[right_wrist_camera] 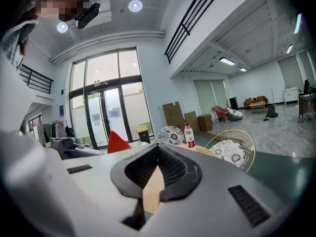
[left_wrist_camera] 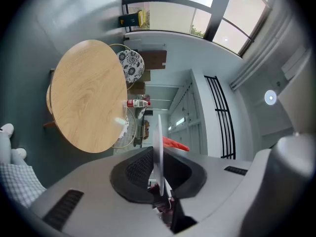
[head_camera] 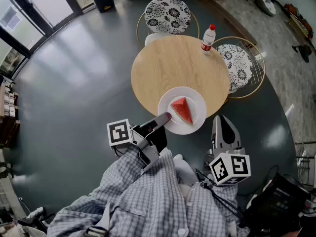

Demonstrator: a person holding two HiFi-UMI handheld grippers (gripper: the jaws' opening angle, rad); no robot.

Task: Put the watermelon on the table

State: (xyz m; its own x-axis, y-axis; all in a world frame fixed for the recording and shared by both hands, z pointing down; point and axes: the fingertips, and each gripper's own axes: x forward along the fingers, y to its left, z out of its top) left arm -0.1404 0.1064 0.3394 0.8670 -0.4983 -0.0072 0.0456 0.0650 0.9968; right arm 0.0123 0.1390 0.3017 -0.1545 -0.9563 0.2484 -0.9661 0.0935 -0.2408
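holding the plate [head_camera: 196,126] by its near-left rim with my left gripper [head_camera: 164,118], jaws clamped on the thin edge. right gripper [head_camera: 220,121] is near me on the right, jaws together with nothing in them, clear of the plate. watermelon [head_camera: 181,110] wedge sits mid-plate, loose, nothing pinning it. plate overlaps the near edge of the round table [head_camera: 168,68]; can't tell if it's down or just above. handling call: plate is stiff but slick and i've got it at one rim point, so the load hangs off the grip and wants to tilt. wedge looks wet and soft, likely slides if the plate tips. keep it level, don't pinch the fruit itself. bottle [head_camera: 209,37] stands at the table's far right edge, patterned chairs [head_camera: 167,8] beyond.
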